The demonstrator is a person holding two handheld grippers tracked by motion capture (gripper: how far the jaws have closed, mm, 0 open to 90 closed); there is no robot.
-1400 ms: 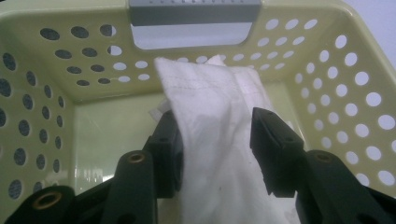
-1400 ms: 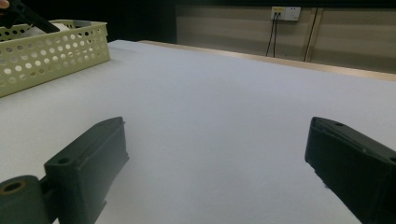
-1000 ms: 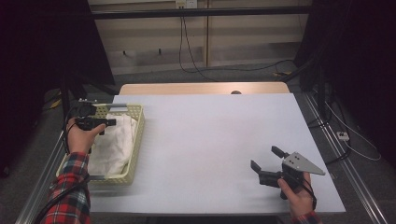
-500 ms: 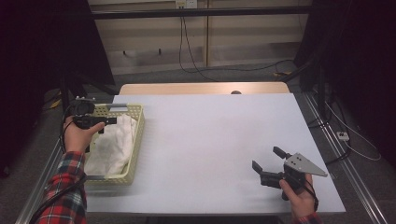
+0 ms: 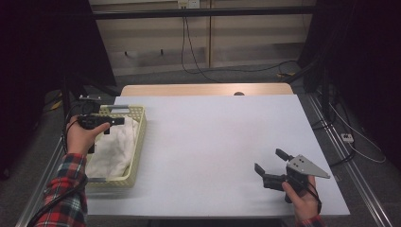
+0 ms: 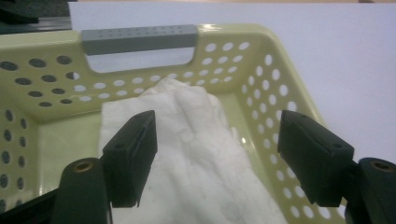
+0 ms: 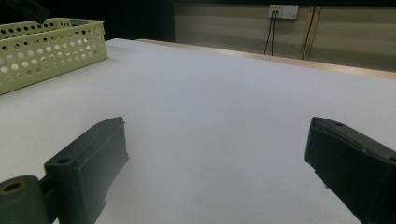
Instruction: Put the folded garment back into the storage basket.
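White table (image 5: 203,142): at its left edge stands the pale yellow perforated basket (image 5: 135,142), and in it lies the crumpled white cloth (image 5: 113,146). Your left gripper (image 5: 106,122) hovers above the cloth, jaws spread and apart from it. The left gripper view shows the cloth (image 6: 196,158) between the open jaws and the basket's grey handle (image 6: 139,38). Your right gripper (image 5: 269,163), jaws spread, holds nothing near the table's right front corner.

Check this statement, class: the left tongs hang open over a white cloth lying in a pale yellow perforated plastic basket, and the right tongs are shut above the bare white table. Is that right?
One detail is wrong: the right tongs are open, not shut, as the right gripper view shows with jaws wide apart. The rest holds: left tongs open over the white cloth in the pale yellow perforated plastic basket; right tongs above the white table.
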